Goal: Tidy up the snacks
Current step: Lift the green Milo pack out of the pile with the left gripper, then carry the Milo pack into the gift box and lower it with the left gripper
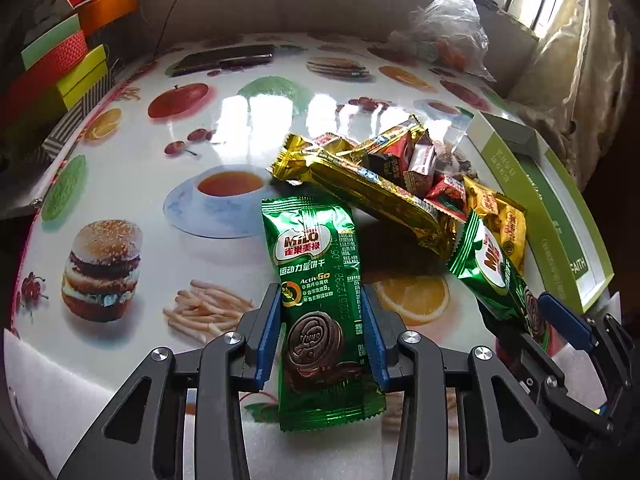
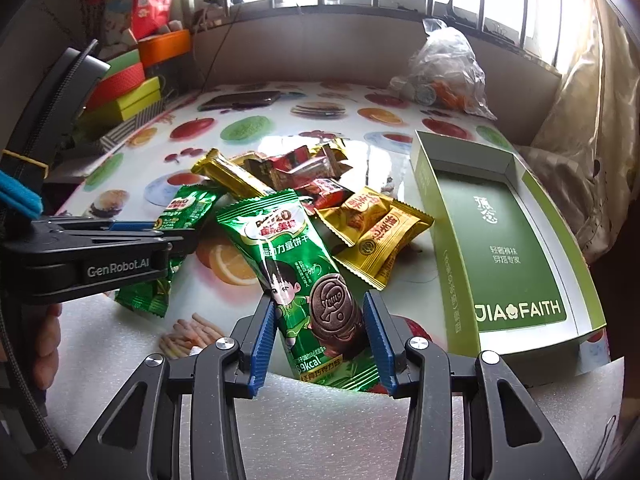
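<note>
My left gripper (image 1: 322, 308) is shut on a green Milo biscuit pack (image 1: 316, 256), pads against both its long edges. My right gripper (image 2: 318, 316) is shut on a second green Milo pack (image 2: 292, 256), which shows at the right in the left wrist view (image 1: 496, 276). A pile of snacks lies mid-table: a long gold bar (image 1: 368, 192), small red and brown candies (image 2: 308, 168), and yellow packets (image 2: 376, 228). An open green box (image 2: 508, 236) sits to the right of the pile.
A clear plastic bag (image 2: 444, 76) with items sits at the table's far right. A dark phone (image 2: 240, 100) lies at the far side. Coloured boxes (image 2: 128, 80) stack off the table's left edge. The tablecloth (image 1: 120, 168) has food prints.
</note>
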